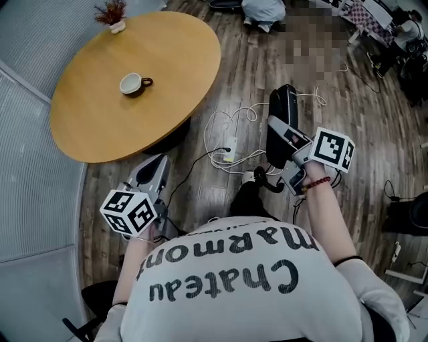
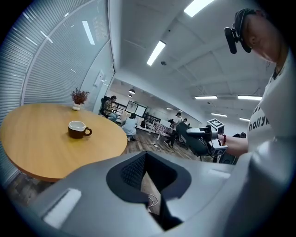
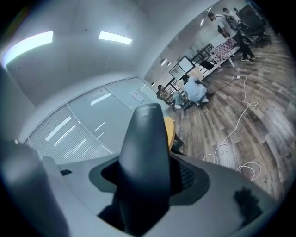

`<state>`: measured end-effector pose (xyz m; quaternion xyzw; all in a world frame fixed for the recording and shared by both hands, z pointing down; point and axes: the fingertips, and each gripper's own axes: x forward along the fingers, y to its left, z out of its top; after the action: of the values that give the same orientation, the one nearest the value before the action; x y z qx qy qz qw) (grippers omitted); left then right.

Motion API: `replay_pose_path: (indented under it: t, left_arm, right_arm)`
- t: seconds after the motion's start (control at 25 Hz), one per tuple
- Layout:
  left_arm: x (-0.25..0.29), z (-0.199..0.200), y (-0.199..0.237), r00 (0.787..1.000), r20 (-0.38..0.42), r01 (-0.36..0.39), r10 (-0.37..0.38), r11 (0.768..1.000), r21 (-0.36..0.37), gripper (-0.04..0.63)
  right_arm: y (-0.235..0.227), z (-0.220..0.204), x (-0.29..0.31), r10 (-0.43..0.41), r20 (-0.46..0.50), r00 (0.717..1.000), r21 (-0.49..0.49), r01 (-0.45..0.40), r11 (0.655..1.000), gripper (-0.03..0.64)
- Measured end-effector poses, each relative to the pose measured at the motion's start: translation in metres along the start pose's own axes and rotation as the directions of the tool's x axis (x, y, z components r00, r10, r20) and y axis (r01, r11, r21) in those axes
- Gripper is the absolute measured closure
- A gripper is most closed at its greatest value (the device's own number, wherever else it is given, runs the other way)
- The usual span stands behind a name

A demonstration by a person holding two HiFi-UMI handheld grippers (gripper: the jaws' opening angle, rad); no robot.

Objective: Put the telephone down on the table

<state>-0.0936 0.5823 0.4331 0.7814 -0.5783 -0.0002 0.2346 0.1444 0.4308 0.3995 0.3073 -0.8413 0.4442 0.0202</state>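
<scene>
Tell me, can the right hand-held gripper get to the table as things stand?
Probably yes. The right hand-held gripper, shut on the telephone, hangs over floor beside the table, with nothing raised between; only a cup and a small plant stand on it.

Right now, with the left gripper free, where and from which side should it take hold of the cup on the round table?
Grip the cup round its body, just below the rim. It stands upright, alone on the table, and its handle points right as the left gripper sees it. So come in level from the near side, jaws straddling the body, clear of the handle.
</scene>
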Motion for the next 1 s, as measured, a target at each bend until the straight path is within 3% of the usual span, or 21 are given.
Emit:
replay_pose_path:
  t: [0.08,0.2,0.44,0.64,0.88,1.0]
  left_arm:
    - [0.015,0.001,-0.007,1.0,-0.014,0.027,-0.027,1.0,-0.006,0.589]
    - [0.059,0.041,-0.035,0.999,-0.011,0.044,-0.045,0.999,-0.008,0.589]
    - [0.163,0.069,-0.055,0.996,-0.063,0.07,-0.066,0.995,0.07,0.589]
    - [0.261,0.098,-0.089,0.992,-0.069,0.107,-0.103,0.993,0.059,0.589]
    - [0.374,0.132,-0.133,0.974,-0.012,0.225,-0.225,0.974,-0.007,0.589]
    - [0.42,0.146,-0.145,0.972,-0.016,0.236,-0.235,0.972,0.002,0.589]
  right_arm:
    - [-0.015,0.012,-0.009,-0.032,0.017,0.999,0.003,0.032,0.999,0.322]
    - [-0.034,0.064,-0.024,-0.061,0.009,0.998,-0.03,0.061,0.998,0.322]
    - [-0.092,0.124,-0.028,-0.071,0.023,0.997,-0.058,0.072,0.996,0.323]
    - [-0.145,0.195,-0.034,-0.085,0.007,0.996,-0.076,0.086,0.993,0.322]
    - [-0.2,0.267,-0.035,-0.104,-0.017,0.994,-0.131,0.1,0.986,0.322]
    - [-0.219,0.306,-0.03,-0.113,-0.003,0.994,-0.143,0.112,0.983,0.322]
